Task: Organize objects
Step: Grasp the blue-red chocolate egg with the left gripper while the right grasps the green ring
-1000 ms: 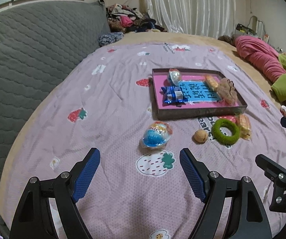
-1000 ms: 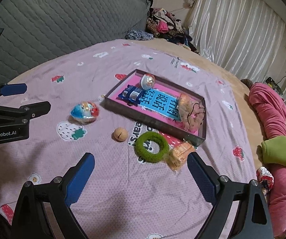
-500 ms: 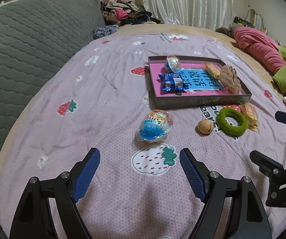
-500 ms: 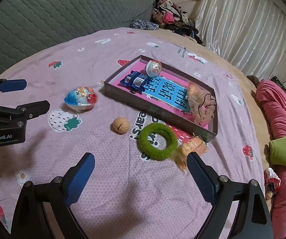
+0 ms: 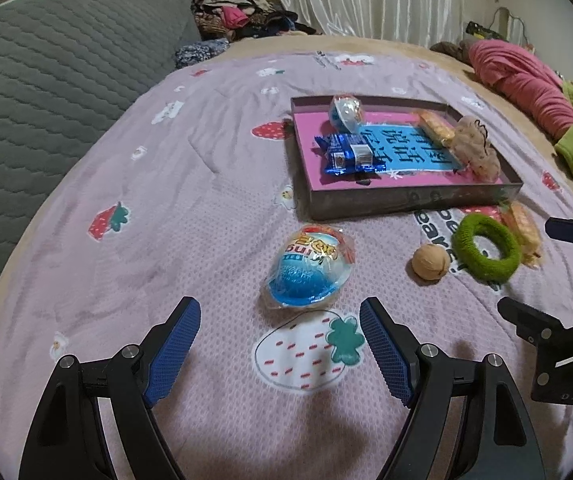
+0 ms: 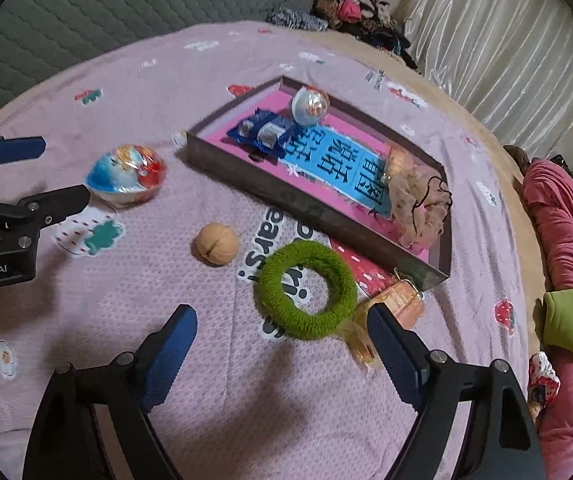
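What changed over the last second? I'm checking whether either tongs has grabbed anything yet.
Both tongs moved in closer: the left tongs toward the blue-and-red foil-wrapped egg, the right tongs toward the fuzzy green ring. Both stay open and empty. Nothing on the pink bedspread or in the pink-lined tray shifted.

There is one tray [image 5: 414, 200]. Two wrapped toy eggs show: one inside the tray [image 5: 345, 109] and one on the bedspread [image 5: 310, 270]. One blue snack packet [image 5: 350, 154], two orange wrapped biscuits [image 5: 436, 126] [image 5: 524, 228], one beige scrunchie [image 5: 478, 148], one green ring [image 5: 486, 247], and one walnut [image 5: 430, 262] also appear.
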`<action>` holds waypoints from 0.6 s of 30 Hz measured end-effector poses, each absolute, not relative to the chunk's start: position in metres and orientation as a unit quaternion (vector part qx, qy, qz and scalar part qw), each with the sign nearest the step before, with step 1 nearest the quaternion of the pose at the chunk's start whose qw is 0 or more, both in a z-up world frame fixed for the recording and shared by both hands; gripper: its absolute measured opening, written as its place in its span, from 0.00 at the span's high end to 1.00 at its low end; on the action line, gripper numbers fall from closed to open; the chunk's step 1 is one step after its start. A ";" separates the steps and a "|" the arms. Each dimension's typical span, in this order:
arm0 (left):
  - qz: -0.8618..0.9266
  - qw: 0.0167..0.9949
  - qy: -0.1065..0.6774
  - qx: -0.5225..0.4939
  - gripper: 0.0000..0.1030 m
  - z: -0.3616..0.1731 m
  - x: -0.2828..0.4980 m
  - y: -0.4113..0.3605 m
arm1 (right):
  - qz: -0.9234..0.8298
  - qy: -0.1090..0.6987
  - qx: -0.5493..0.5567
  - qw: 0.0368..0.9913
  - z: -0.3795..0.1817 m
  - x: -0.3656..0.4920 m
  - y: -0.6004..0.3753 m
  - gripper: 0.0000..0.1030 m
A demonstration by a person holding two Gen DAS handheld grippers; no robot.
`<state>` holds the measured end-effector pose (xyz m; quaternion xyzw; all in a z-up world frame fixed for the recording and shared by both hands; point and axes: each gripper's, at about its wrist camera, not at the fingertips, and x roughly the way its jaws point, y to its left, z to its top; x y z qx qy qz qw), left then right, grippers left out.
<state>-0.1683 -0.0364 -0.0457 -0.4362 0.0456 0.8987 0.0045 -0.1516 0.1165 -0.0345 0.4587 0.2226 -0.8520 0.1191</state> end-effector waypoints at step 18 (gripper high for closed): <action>0.890 0.039 0.061 -0.450 0.19 -0.071 -0.216 -0.026 | -0.820 0.269 0.490 0.121 -0.061 -0.185 0.107 0.20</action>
